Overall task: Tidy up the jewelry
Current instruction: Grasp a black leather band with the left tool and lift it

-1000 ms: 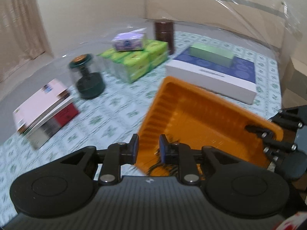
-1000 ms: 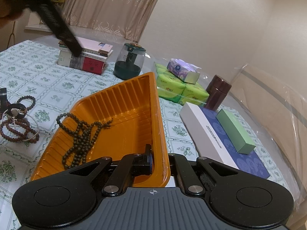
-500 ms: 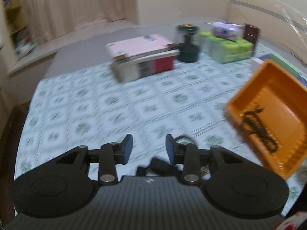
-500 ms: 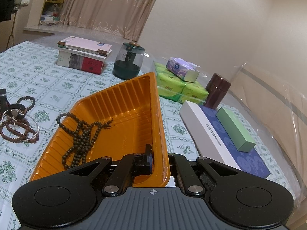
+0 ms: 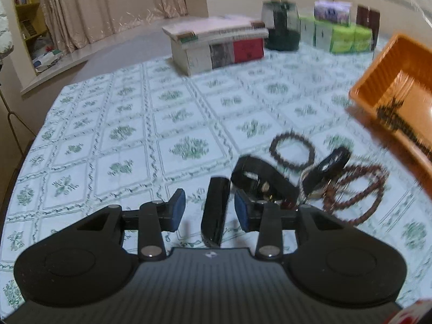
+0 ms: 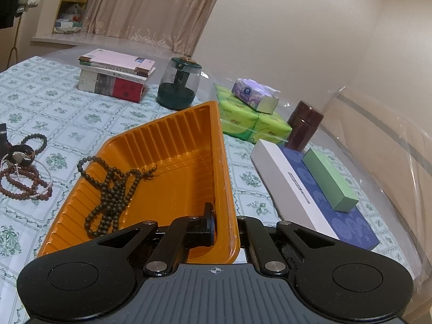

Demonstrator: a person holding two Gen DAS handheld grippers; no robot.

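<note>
One tray (image 6: pixel 172 140) (perhaps four bracelets (image 5: pixel 293 149)).

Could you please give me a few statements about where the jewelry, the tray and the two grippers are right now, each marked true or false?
1. The right gripper is shut on the wall of the orange tray. True.
2. The tray is empty. False: a dark bead necklace lies in it.
3. The left gripper is open, with a black watch strap between its fingers. True.
4. The brown bead bracelet is in the tray. False: it lies on the tablecloth beside it.
5. The books are stacked on the tissue packs. False: they stand apart.
</note>
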